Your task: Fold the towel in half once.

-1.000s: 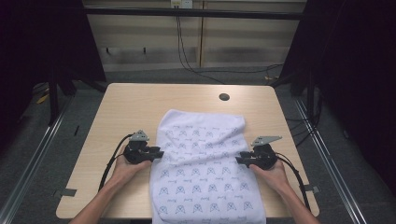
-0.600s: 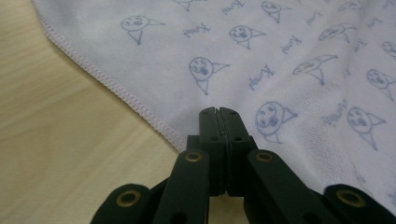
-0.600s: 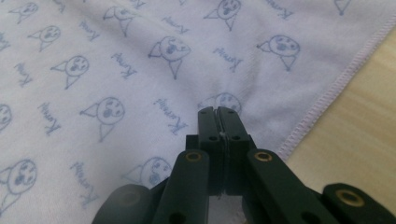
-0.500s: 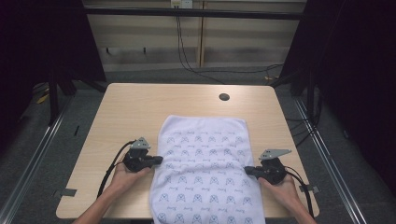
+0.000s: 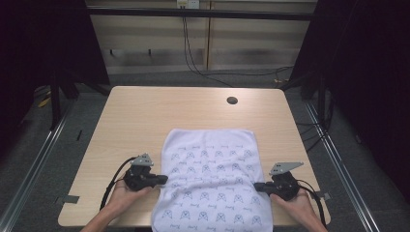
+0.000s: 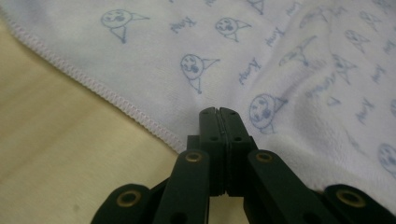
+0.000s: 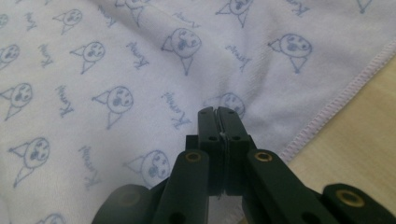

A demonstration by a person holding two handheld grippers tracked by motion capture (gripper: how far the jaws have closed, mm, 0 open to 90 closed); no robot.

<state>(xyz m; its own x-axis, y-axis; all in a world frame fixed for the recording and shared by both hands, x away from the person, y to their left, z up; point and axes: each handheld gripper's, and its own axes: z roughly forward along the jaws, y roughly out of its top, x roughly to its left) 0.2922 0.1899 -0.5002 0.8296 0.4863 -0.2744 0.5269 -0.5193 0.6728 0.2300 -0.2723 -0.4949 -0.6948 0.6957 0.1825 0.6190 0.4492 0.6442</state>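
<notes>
The tabletop [image 5: 145,111] is a pale wood slab with rounded corners, and the largest thing on it is a white towel [image 5: 212,179] printed with small blue faces and script. Taking the towel as the landmark, it lies flat in the near half of the tabletop, a little right of the middle, with its near end running over the front edge toward the person. A small dark round hole [image 5: 232,100] sits in the wood well beyond the towel's far edge, slightly to the right.

The left tool [image 5: 162,180] lies at the towel's left hem, about halfway along its length, held in the person's left hand [image 5: 123,193], with a black cable looping off behind it. The right tool [image 5: 257,186] meets the towel's right hem at much the same place — held in the right hand [image 5: 295,205], a grey three-cornered plate on top.

In the left gripper view the jaws of the left tool [image 6: 218,112] are pressed together, tips over the cloth just inside the pink-stitched hem [image 6: 107,93]; whether a fold of towel is caught between them cannot be told. The right gripper view shows the same for the right tool [image 7: 217,111] — jaws closed tight, resting on the cloth near its stitched edge [image 7: 336,102], bare wood beyond.
</notes>
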